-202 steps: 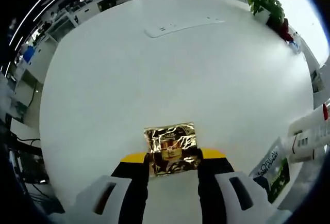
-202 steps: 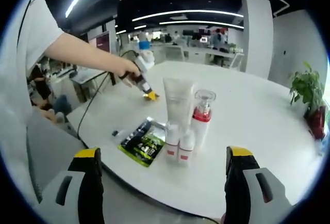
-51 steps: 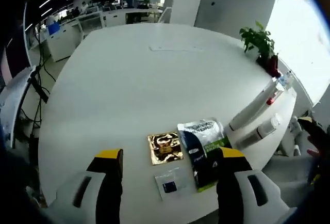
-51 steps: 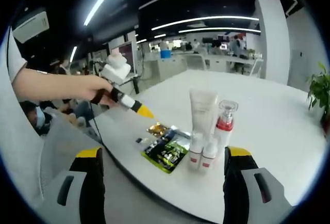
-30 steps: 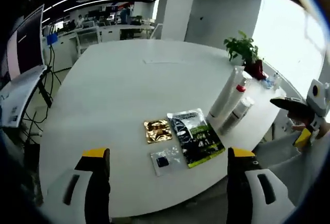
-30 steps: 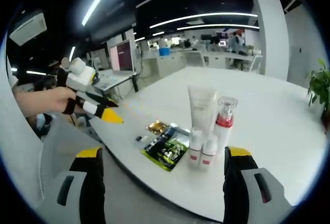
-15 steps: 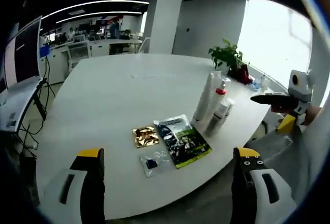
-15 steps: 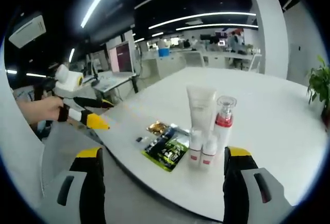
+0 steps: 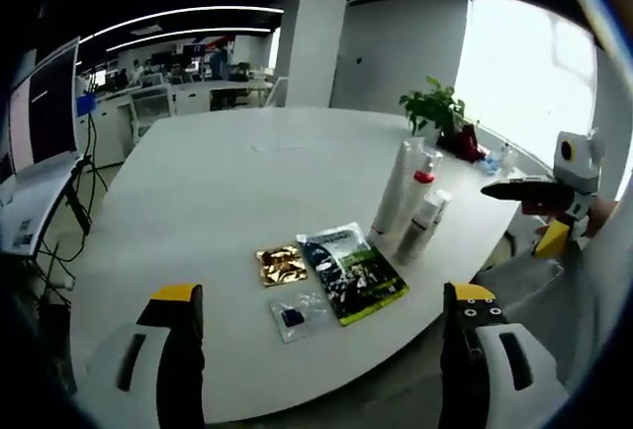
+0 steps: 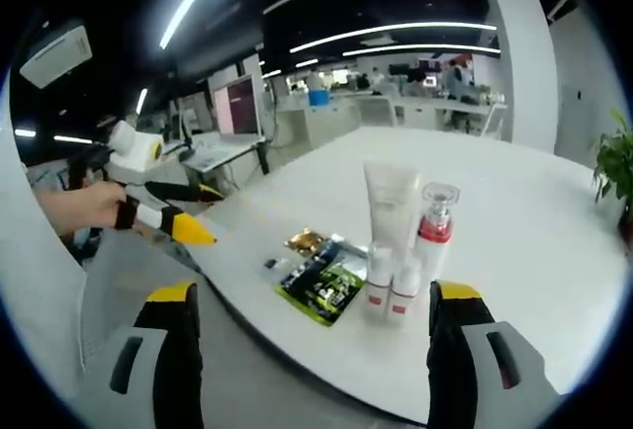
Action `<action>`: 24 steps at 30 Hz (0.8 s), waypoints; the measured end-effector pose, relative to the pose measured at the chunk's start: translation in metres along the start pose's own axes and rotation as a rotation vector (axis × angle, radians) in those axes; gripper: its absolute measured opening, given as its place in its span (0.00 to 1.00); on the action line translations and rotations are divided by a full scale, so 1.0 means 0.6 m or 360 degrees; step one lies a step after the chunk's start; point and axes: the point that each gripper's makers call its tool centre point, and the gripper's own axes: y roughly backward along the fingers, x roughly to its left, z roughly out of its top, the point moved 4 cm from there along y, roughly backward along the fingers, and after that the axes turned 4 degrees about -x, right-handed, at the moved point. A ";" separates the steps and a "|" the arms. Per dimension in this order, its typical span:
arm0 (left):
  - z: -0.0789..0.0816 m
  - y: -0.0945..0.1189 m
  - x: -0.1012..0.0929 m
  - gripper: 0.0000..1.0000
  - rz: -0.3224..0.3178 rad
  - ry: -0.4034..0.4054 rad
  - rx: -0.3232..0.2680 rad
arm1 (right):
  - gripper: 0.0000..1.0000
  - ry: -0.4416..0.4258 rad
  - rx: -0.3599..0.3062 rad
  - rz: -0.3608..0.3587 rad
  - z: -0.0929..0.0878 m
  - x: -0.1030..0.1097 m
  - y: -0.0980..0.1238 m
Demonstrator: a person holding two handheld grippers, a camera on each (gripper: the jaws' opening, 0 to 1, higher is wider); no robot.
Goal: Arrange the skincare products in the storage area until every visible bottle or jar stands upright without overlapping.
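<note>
Both tongs, the left gripper (image 9: 315,345) and right gripper (image 10: 309,350), are held released and empty short of the round white table (image 10: 514,251), apparently because the tall white squeeze tube (image 10: 390,210), red-collared pump bottle (image 10: 433,226) and two small white bottles (image 10: 391,283) ahead are already stood upright, apart from the flat sachets (image 10: 321,286).

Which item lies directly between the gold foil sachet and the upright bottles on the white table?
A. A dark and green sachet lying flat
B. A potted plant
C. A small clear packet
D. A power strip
A: in the left gripper view the dark and green sachet lies flat with the gold foil sachet on one side and the upright bottles on the other.
</note>
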 end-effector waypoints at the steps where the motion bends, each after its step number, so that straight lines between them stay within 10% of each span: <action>1: 0.000 0.000 -0.001 0.95 -0.0001 0.0007 0.0002 | 0.95 0.0001 0.0000 -0.0001 0.000 0.000 0.000; 24: -0.009 -0.006 -0.002 0.94 -0.0020 -0.0017 0.0045 | 0.94 0.0005 0.0004 -0.0007 0.000 0.000 0.000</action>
